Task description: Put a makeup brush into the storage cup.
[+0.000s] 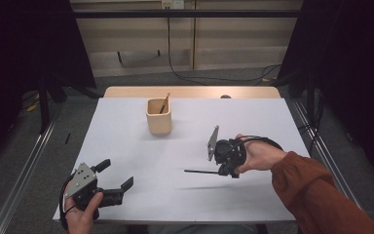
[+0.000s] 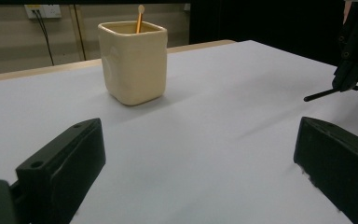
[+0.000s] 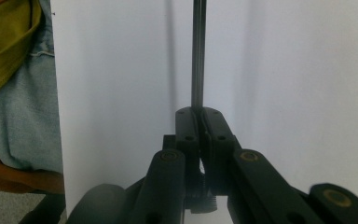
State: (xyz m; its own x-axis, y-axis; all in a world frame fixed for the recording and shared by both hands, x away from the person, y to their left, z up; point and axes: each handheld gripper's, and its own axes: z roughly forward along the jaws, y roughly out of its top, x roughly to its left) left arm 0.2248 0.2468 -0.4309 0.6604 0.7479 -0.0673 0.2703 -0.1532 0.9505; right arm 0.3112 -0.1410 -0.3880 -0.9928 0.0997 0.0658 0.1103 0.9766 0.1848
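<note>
Black pen (image 1: 202, 171), thin, light, slippery: right gripper (image 1: 224, 170) fingers pinch one end, tip toward nine o'clock; left gripper (image 1: 114, 183) fingers spread.

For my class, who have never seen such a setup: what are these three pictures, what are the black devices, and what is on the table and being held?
A person sits at a white table holding a hand-held two-jaw gripper in each hand. One picture looks down from above; the other two come from cameras riding on each gripper. The left gripper rests near the table's edge, jaws open, holding nothing. The right gripper is shut on a thin black stick, held above the table. A cream cup stands farther back with an orange stick inside.
</note>
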